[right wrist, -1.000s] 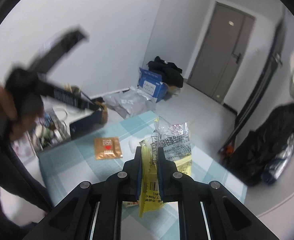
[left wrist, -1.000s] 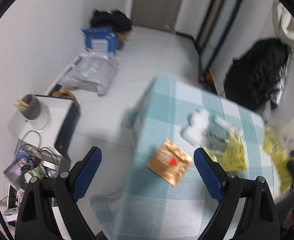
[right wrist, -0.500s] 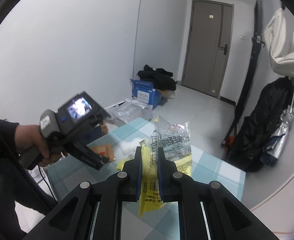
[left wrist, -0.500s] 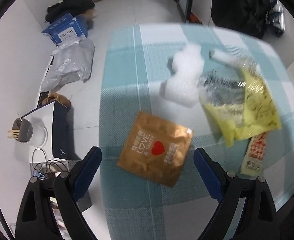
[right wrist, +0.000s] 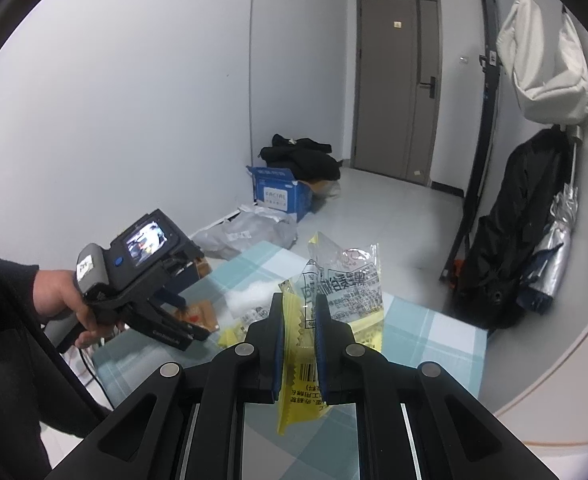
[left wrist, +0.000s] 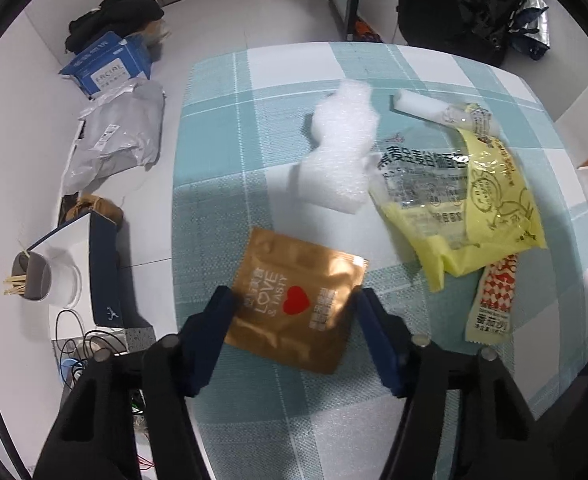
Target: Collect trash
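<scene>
Checked tablecloth (left wrist: 214, 200) bears "LOVE & TASTY" pouch (left wrist: 294, 300) between closing left fingers (left wrist: 368, 312).

Gold sachet (left wrist: 294, 300): "LOVE & TASTY" beside a red heart. Blue box (left wrist: 106, 66), on the floor well left of the sachet: "FACIAL". Clear-and-yellow wrappers (left wrist: 458, 196), right of the sachet, and the held wrapper (right wrist: 334, 292): Chinese print, not legible.

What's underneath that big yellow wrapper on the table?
The yellow wrapper lies over part of a clear printed bag and the top of a red-checked sachet, all on the checked tablecloth. Anything else beneath it is covered and cannot be seen.
</scene>
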Demonstrator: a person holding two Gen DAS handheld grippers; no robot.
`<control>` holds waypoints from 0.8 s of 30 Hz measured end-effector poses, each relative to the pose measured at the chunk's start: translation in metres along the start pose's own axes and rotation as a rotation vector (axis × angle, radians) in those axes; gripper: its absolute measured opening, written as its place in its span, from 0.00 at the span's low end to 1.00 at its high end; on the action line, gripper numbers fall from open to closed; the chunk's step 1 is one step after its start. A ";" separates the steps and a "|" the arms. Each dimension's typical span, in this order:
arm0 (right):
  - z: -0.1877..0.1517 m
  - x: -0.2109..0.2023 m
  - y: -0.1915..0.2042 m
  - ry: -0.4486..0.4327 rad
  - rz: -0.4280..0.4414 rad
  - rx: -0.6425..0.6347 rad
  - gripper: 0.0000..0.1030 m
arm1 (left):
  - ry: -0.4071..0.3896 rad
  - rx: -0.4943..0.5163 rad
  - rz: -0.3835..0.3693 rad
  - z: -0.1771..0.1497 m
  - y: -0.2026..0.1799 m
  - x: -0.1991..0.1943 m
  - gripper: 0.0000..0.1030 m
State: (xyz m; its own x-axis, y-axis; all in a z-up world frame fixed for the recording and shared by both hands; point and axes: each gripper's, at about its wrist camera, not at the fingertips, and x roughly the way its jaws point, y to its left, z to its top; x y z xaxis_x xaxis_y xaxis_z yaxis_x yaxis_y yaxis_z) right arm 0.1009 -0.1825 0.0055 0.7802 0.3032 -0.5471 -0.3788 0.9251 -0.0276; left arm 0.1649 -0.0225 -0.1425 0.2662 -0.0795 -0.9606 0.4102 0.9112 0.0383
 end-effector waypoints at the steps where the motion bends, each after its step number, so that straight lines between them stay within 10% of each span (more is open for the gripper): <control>1: 0.000 0.001 -0.001 -0.002 0.000 0.000 0.12 | 0.003 0.013 -0.002 0.001 -0.002 -0.001 0.50; 11: -0.001 -0.002 -0.001 -0.008 0.004 0.002 0.12 | -0.005 0.071 -0.006 -0.004 -0.010 -0.005 0.29; 15: 0.001 -0.003 -0.003 -0.008 0.004 0.012 0.12 | 0.018 0.033 -0.057 -0.001 -0.003 -0.007 0.06; 21: 0.001 -0.004 -0.004 -0.011 0.007 0.023 0.12 | -0.026 0.016 -0.068 0.003 0.003 -0.017 0.06; 24: 0.001 -0.005 -0.003 -0.015 0.010 0.023 0.12 | -0.034 0.035 -0.012 0.005 0.003 -0.019 0.29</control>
State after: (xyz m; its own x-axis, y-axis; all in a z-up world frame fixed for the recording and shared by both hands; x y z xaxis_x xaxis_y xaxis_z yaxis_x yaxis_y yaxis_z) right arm 0.0989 -0.1859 0.0093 0.7836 0.3159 -0.5350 -0.3755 0.9268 -0.0028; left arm 0.1653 -0.0202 -0.1231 0.2901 -0.1047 -0.9513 0.4439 0.8953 0.0369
